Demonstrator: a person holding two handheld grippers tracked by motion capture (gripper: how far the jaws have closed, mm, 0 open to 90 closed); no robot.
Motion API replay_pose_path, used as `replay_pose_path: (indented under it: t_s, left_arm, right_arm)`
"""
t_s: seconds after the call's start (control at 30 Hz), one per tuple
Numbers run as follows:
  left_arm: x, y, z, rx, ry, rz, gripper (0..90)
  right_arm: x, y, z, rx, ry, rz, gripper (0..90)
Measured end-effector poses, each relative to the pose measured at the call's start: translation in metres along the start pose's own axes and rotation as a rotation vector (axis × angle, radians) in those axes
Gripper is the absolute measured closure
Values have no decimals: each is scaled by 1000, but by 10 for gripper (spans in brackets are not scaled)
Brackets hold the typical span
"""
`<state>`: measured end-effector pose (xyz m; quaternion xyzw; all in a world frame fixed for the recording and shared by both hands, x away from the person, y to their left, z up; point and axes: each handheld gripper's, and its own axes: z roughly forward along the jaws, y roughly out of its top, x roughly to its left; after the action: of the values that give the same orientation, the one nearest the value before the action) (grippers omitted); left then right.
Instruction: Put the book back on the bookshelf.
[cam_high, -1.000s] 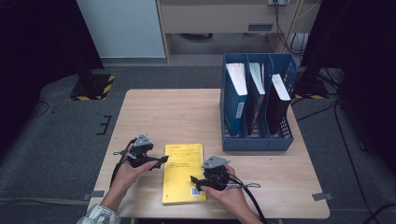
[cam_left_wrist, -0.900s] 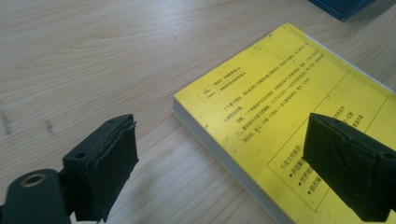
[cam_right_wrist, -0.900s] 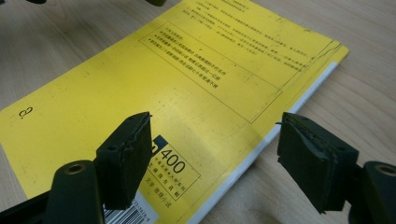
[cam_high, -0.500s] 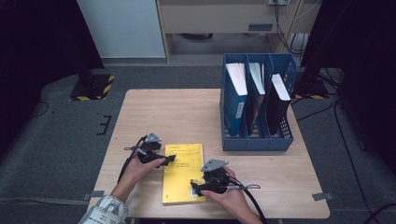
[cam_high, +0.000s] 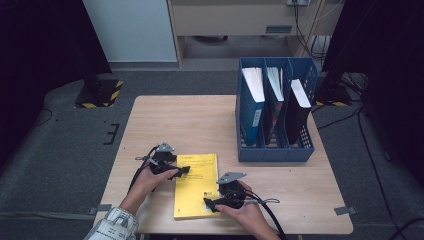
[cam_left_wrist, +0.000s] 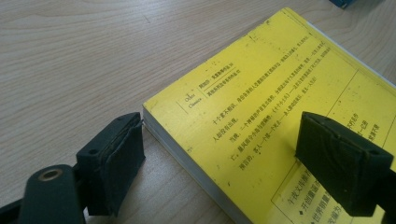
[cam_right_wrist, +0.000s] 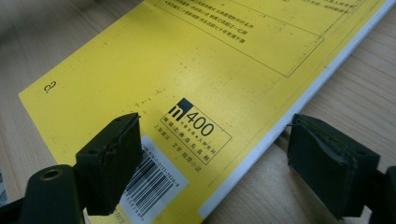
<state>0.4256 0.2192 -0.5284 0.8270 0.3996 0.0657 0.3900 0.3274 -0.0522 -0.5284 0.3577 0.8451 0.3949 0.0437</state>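
A yellow paperback book (cam_high: 196, 186) lies flat on the wooden table (cam_high: 200, 120) near its front edge. My left gripper (cam_high: 183, 171) is open at the book's left edge. In the left gripper view the left gripper (cam_left_wrist: 224, 163) has one jaw on the table beside the book (cam_left_wrist: 261, 93) and the other over the cover. My right gripper (cam_high: 210, 202) is open at the book's lower right. In the right gripper view the right gripper (cam_right_wrist: 219, 163) straddles the page edge of the book (cam_right_wrist: 187, 60), with one jaw over the barcode and one over bare wood.
A blue three-slot file holder (cam_high: 274, 150) stands at the table's right, with a book or folder upright in each slot. Beyond the table's far edge lie grey floor and a cabinet. Cables trail from both grippers toward the front edge.
My left gripper has slid right to the book's left edge, and its jaws now reach over it. The right gripper and the book have stayed put.
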Motion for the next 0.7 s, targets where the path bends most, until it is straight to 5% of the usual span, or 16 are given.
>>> replay_pose_path:
  t_s: [0.53,0.7]
  left_arm:
    - [5,6,4,-21,-9,19,163]
    - [4,10,-5,-65,-43,-18,194]
  right_arm:
    - [8,0,3,-7,-2,-15,154]
    - [8,-1,3,-10,-4,-14,152]
